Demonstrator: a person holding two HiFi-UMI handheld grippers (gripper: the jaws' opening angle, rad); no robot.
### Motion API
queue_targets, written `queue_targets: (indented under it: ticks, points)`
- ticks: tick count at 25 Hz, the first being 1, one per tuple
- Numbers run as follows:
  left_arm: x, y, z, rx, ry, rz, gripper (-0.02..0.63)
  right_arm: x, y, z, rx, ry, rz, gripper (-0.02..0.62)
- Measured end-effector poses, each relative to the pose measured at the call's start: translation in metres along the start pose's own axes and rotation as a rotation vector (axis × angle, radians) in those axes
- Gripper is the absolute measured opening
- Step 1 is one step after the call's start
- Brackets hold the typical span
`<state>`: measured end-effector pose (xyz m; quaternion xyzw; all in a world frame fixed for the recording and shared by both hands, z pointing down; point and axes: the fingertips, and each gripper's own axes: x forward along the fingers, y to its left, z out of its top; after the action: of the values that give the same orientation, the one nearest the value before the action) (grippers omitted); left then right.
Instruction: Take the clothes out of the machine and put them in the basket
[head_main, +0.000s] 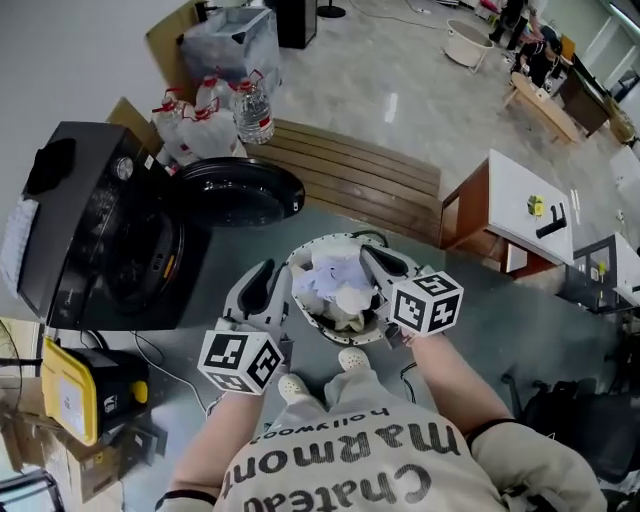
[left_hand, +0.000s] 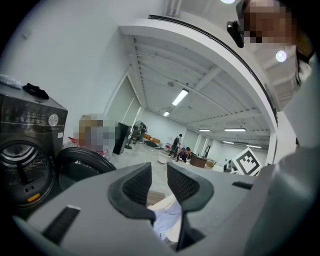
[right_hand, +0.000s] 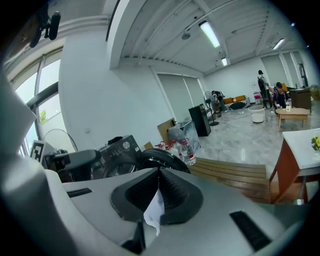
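The basket (head_main: 297, 262) sits just ahead of the person's feet, clothes (head_main: 335, 285) heaped inside and both grippers at its rim. The right gripper (head_main: 380, 265) is nearer the pile, jaws clamped on a white cloth (right_hand: 154, 212) that hangs straight down. The left gripper (head_main: 262, 288) sits by the left rim, jaws partly apart and gripping nothing.
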<state>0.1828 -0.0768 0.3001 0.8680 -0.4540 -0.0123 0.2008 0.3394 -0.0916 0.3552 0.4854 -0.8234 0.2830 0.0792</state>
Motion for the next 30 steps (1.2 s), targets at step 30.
queue_targets:
  ticks: [30]
  points:
    - [0.002, -0.026, -0.091, -0.107, 0.069, 0.322, 0.095, 0.025, -0.123, -0.213, -0.030, 0.574, 0.051, 0.032]
